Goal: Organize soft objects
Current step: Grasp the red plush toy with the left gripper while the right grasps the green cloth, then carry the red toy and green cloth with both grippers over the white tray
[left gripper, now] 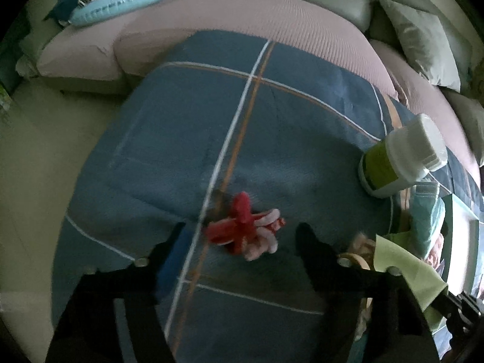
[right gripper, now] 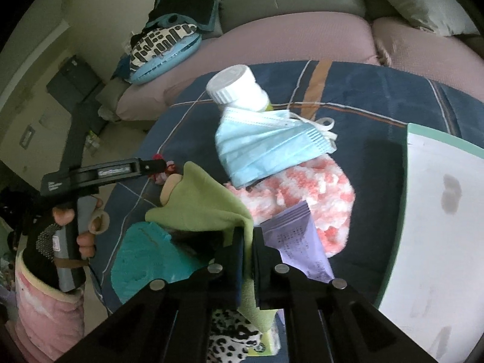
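A small red and pink soft toy (left gripper: 246, 227) lies on the blue plaid blanket (left gripper: 181, 151). My left gripper (left gripper: 242, 236) is open, its fingers on either side of the toy, just above it. My right gripper (right gripper: 248, 242) is shut on a light green cloth (right gripper: 208, 202), which it holds lifted over the pile. The pile holds a blue face mask (right gripper: 266, 148), a pink and white fluffy item (right gripper: 311, 193), a teal cloth (right gripper: 145, 257) and a purple packet (right gripper: 299, 242). The green cloth also shows in the left wrist view (left gripper: 405, 269).
A white-capped green bottle (left gripper: 399, 157) lies on the blanket, also in the right wrist view (right gripper: 236, 87). A white tray with a green rim (right gripper: 435, 220) is at the right. A pink sofa cushion (left gripper: 242, 18) and a patterned pillow (right gripper: 163, 48) are behind. A leopard-print item (right gripper: 233, 335) lies below my right gripper.
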`<move>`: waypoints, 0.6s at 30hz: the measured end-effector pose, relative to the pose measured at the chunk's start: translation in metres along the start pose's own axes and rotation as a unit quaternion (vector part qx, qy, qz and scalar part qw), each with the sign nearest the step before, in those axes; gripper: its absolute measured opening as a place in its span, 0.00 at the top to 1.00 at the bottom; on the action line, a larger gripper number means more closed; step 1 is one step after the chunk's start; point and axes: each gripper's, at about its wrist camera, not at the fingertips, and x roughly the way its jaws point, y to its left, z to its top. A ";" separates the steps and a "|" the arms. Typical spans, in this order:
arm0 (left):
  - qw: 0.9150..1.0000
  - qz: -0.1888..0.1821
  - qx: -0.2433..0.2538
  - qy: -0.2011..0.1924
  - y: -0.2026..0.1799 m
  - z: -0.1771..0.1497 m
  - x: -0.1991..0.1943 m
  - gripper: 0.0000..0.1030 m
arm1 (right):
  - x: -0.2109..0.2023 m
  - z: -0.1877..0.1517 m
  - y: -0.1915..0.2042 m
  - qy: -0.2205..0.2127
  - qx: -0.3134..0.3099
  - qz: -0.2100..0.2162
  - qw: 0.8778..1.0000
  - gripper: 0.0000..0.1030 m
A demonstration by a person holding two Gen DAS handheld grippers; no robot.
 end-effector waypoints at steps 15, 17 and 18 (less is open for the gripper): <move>0.999 -0.016 -0.043 -0.002 -0.001 -0.006 0.006 0.63 | -0.008 0.000 -0.008 -0.010 0.010 0.009 1.000 0.95; 0.998 -0.023 -0.049 -0.010 0.002 -0.010 -0.002 0.63 | -0.011 -0.001 -0.006 -0.015 0.009 0.015 1.000 0.95; 0.998 -0.026 -0.052 -0.015 0.001 -0.011 -0.007 0.63 | -0.013 0.000 -0.006 -0.017 0.008 0.019 1.000 0.95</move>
